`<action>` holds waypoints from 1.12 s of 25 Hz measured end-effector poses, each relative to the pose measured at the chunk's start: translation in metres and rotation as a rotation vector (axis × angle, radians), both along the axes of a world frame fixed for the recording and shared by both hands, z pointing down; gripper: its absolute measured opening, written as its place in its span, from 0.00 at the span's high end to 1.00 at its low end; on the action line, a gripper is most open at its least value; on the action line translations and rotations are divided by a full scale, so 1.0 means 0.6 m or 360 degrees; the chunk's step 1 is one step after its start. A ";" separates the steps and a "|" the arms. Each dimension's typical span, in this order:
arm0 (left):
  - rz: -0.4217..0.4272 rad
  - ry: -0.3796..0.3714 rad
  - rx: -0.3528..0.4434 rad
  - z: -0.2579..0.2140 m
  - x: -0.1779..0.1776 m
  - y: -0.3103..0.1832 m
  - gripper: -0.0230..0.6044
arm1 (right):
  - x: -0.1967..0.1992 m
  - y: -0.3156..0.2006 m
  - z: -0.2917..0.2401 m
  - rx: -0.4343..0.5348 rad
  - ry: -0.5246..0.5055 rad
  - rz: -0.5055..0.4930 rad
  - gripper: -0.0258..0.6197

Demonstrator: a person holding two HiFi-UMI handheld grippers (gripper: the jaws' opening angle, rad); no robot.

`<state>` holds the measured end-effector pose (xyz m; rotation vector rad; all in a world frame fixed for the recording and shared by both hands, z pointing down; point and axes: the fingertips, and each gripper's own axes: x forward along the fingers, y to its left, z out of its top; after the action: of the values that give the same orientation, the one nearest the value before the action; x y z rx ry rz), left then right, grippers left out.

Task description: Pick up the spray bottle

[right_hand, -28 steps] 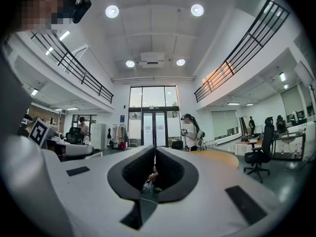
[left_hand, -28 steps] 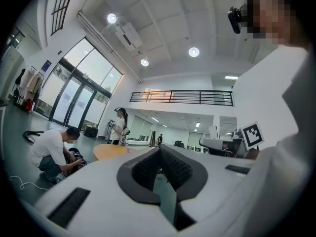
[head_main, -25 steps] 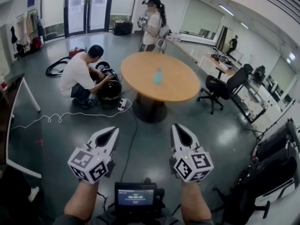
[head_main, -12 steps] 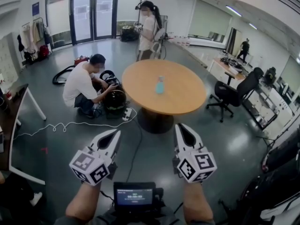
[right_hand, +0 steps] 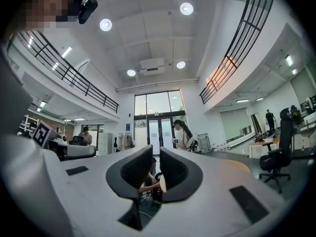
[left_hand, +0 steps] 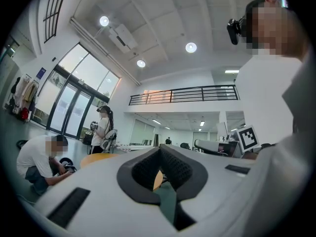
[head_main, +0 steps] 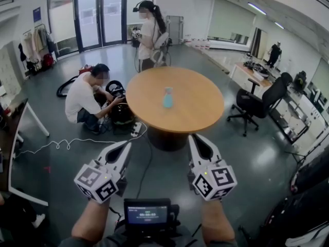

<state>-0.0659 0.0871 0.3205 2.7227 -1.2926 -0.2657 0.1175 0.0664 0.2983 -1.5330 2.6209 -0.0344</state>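
A pale blue spray bottle (head_main: 167,98) stands upright near the middle of a round wooden table (head_main: 195,107) in the head view. Both grippers are held level over the floor, well short of the table's near edge. My left gripper (head_main: 125,148) is shut and empty; in the left gripper view its pads (left_hand: 159,149) meet at the tips, with a strip of table (left_hand: 98,158) beyond. My right gripper (head_main: 194,140) holds nothing; in the right gripper view its jaws (right_hand: 156,154) stand shut but for a thin slit. The bottle shows in neither gripper view.
A person crouches (head_main: 85,94) beside black equipment (head_main: 121,109) left of the table, and another stands (head_main: 146,32) behind it. A white cable (head_main: 67,143) runs across the floor. A black office chair (head_main: 254,99) sits to the right, with a white table frame (head_main: 23,133) at the left.
The table and bottle have come nearer and lie lower in the head view. Both grippers keep the same pose in front of me.
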 end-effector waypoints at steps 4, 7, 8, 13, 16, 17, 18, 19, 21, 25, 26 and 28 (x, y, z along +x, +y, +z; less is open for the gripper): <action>-0.0013 -0.0013 -0.0025 0.002 0.021 -0.023 0.96 | 0.021 -0.026 0.006 0.0007 -0.0015 -0.0084 0.84; -0.0017 -0.0032 -0.0039 0.003 0.034 -0.037 0.96 | 0.035 -0.041 0.007 0.0002 -0.0018 -0.0096 0.84; -0.0013 -0.0038 -0.0035 0.000 0.040 -0.041 0.96 | 0.039 -0.045 0.006 0.0004 -0.0019 -0.0093 0.84; 0.0013 -0.0033 -0.0036 0.000 0.052 -0.065 0.96 | 0.042 -0.067 0.016 -0.0038 -0.0008 -0.0081 0.84; 0.0010 -0.0007 -0.0053 0.010 0.044 -0.085 0.96 | 0.036 -0.081 0.024 -0.0056 0.0013 -0.0074 0.84; 0.0013 0.0000 -0.0062 0.013 0.041 -0.093 0.96 | 0.033 -0.086 0.025 -0.0063 0.0021 -0.0066 0.84; 0.0019 0.0005 -0.0070 0.017 0.037 -0.100 0.96 | 0.030 -0.093 0.027 -0.0066 0.0029 -0.0063 0.84; 0.0027 0.0010 -0.0077 0.021 0.034 -0.108 0.96 | 0.025 -0.100 0.028 -0.0065 0.0037 -0.0060 0.84; 0.0046 0.0023 -0.0085 0.025 0.026 -0.127 0.96 | 0.017 -0.117 0.027 -0.0066 0.0048 -0.0041 0.84; 0.0092 0.0037 -0.0087 0.026 0.006 -0.170 0.96 | -0.004 -0.152 0.025 -0.0087 0.0063 0.0021 0.84; 0.0101 0.0041 -0.0083 0.025 0.000 -0.181 0.96 | -0.012 -0.163 0.026 -0.0082 0.0065 0.0018 0.84; 0.0118 0.0050 -0.0071 0.021 -0.016 -0.207 0.96 | -0.030 -0.187 0.024 -0.0072 0.0075 0.0019 0.84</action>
<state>-0.0758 -0.0373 0.3331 2.7109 -1.1723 -0.2676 0.0995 -0.0460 0.3127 -1.5828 2.6650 -0.0575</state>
